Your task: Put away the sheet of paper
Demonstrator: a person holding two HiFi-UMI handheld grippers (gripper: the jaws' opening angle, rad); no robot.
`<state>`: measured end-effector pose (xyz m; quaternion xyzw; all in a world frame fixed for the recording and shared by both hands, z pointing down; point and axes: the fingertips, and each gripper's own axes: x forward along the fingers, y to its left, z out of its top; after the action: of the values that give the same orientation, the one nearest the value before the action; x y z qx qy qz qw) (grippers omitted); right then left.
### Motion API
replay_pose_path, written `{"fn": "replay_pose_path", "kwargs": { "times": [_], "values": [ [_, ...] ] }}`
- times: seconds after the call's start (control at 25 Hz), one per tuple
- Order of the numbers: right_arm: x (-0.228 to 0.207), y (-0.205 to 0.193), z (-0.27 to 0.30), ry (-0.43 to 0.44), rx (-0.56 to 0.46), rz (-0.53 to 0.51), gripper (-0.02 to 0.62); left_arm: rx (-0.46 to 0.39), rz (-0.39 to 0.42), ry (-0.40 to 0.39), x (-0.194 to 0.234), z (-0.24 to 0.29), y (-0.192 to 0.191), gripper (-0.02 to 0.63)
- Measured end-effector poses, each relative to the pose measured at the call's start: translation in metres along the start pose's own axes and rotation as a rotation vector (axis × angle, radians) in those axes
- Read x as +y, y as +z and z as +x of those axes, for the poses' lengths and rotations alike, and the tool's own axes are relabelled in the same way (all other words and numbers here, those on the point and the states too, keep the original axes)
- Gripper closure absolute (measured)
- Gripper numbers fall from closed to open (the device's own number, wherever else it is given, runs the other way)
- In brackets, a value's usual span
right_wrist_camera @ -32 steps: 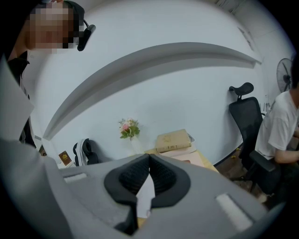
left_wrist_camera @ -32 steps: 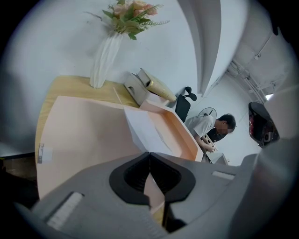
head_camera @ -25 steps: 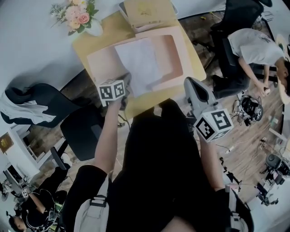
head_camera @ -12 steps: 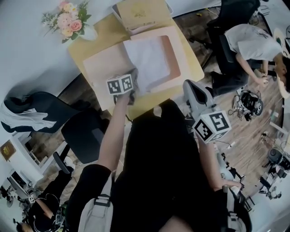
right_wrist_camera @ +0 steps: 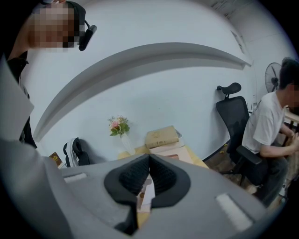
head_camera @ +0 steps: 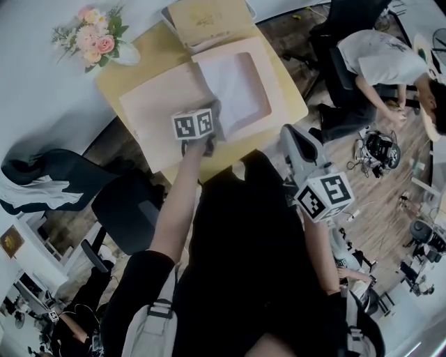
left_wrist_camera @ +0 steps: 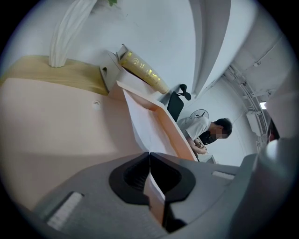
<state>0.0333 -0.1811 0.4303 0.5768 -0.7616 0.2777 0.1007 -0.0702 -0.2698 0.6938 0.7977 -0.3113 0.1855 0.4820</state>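
1. L gripper (left_wrist_camera: 149,158) — jaws closed on the near edge of the paper (head_camera: 240,84); the thin edge runs up from between the pads. Pink shows beside the white at the pinch, so it cannot be told whether the folder's flap is caught w/ it.
2. Paper: white, lying in the R half of the open pink folder (head_camera: 153,111), w/ pink bordering it on the far, R and near sides. In the L gripper view it rises from the jaws as a tilted sheet toward the far end of the table.
3. Folder: spread open on the table (head_camera: 111,77). Its L half is flat and bare, and the folder covers most of the top.
4. R gripper (right_wrist_camera: 149,161) — jaws closed, pads meeting, nothing between them. It is held off the table's near R corner, well apart from the paper, pointing toward the table.
5. Table: small, yellow wood top, set against a white wall.
6. Book (head_camera: 202,21): tan, at the far edge just beyond the folder; touching it or not cannot be told.
7. Flowers (head_camera: 90,42): pink bunch in a white vase at the far L corner, apart from the folder.
8. Chair (head_camera: 129,202): black, L of the table, near the wearer's L arm.
9. Person (head_camera: 383,63): seated at far R in a white top, well apart from the table.
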Motion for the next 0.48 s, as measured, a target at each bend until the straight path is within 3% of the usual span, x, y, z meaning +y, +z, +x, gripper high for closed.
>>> {"fn": "replay_pose_path", "kwargs": {
  "times": [0.36,0.48],
  "values": [
    [-0.008,-0.023,-0.025,-0.040,0.028,0.020,0.592,0.058,0.080,-0.013,-0.017,0.011,-0.011,0.592],
    [-0.012,-0.033,-0.032,-0.033,0.036,0.021,0.592,0.057,0.091,0.005,-0.015,0.012,-0.010,0.543]
  ]
}}
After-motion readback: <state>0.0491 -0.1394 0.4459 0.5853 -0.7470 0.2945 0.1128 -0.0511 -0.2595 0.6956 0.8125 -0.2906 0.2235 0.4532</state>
